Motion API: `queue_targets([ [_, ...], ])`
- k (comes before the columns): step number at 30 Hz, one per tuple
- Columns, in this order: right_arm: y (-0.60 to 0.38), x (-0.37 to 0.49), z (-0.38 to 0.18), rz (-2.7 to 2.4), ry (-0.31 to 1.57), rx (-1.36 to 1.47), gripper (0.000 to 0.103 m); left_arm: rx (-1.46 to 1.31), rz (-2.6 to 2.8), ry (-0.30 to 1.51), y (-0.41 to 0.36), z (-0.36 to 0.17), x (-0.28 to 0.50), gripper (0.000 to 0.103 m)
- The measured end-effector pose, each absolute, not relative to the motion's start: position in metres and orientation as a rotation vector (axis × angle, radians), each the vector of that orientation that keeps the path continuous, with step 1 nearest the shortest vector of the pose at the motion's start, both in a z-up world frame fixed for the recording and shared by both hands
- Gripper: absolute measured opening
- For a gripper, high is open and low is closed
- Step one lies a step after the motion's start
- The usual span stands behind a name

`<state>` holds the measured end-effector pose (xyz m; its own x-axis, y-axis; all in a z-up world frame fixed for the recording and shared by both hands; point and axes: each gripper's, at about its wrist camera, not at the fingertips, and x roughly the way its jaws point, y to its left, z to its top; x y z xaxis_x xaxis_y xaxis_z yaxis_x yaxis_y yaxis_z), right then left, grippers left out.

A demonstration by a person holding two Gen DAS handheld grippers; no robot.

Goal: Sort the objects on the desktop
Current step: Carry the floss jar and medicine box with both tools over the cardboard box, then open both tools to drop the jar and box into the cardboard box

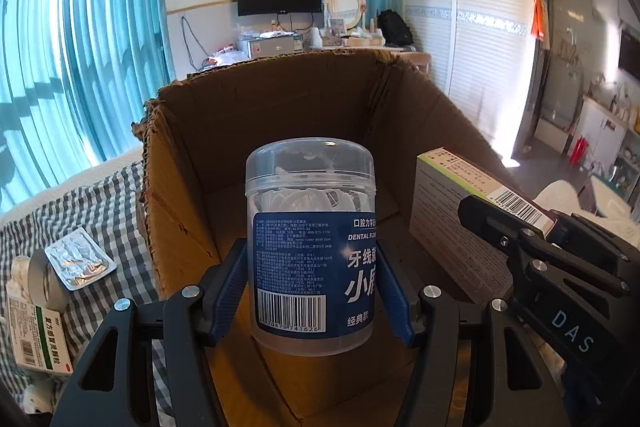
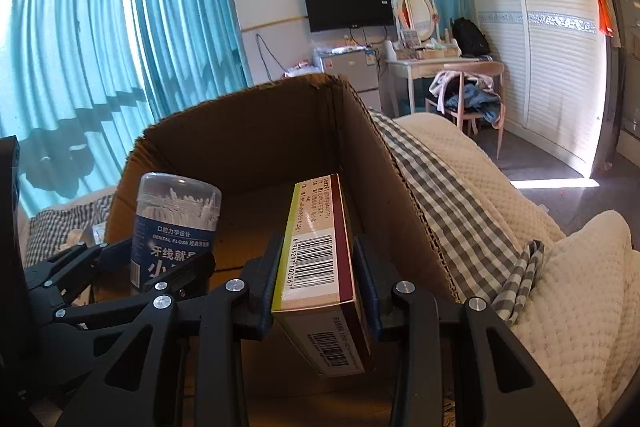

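Observation:
My left gripper [image 1: 312, 291] is shut on a clear dental floss jar [image 1: 312, 247] with a blue label, held upright inside an open cardboard box [image 1: 192, 155]. My right gripper [image 2: 316, 283] is shut on a flat medicine box [image 2: 316, 247] with a barcode and a green edge, held on edge inside the same cardboard box [image 2: 400, 167], at its right wall. The jar [image 2: 176, 223] and left gripper [image 2: 160, 267] show at the left in the right wrist view. The medicine box [image 1: 452, 211] and right gripper [image 1: 500, 227] show at the right in the left wrist view.
On the checked cloth [image 1: 112, 211] left of the box lie a silver blister pack [image 1: 80, 259], a green-and-white medicine box [image 1: 36, 339] and a grey roll [image 1: 44, 283]. A cream quilt [image 2: 560, 267] lies right of the box. Curtains, TV and a dresser stand behind.

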<state>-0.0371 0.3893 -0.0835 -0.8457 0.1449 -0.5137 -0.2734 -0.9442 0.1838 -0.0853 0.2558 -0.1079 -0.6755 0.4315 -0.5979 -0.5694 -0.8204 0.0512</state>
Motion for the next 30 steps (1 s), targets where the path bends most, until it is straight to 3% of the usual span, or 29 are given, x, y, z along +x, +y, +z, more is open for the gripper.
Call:
queue_targets([
  [8, 0.392, -0.041, -0.090, 2.770, 0.368, -0.765, 0.039, -0.801, 2.437, 0.353, 0.257, -0.114, -0.084, 0.063],
  [9, 0.392, -0.039, -0.089, 2.769, 0.367, -0.739, 0.044, -0.801, 2.436, 0.352, 0.257, -0.114, -0.085, 0.064],
  [10, 0.392, -0.036, -0.088, 2.768, 0.362, -0.711, 0.061, -0.802, 2.433, 0.346, 0.257, -0.113, -0.084, 0.064],
  [11, 0.392, -0.033, -0.086, 2.774, 0.359, -0.684, 0.070, -0.805, 2.431, 0.342, 0.257, -0.113, -0.084, 0.064],
  [16, 0.391, -0.019, -0.073, 2.795, 0.351, -0.590, 0.070, -0.768, 2.454, 0.310, 0.252, -0.099, -0.078, 0.066],
  [25, 0.380, 0.009, -0.041, 2.803, 0.294, -0.458, 0.071, -0.648, 2.517, 0.235, 0.222, -0.061, -0.056, 0.080],
  [27, 0.375, 0.017, -0.033, 2.792, 0.266, -0.418, 0.076, -0.628, 2.534, 0.227, 0.215, -0.054, -0.051, 0.082],
  [29, 0.368, 0.026, -0.023, 2.731, 0.199, -0.366, 0.094, -0.596, 2.557, 0.224, 0.208, -0.046, -0.044, 0.086],
  [30, 0.362, 0.031, -0.017, 2.698, 0.157, -0.325, 0.097, -0.576, 2.575, 0.223, 0.206, -0.041, -0.040, 0.089],
])
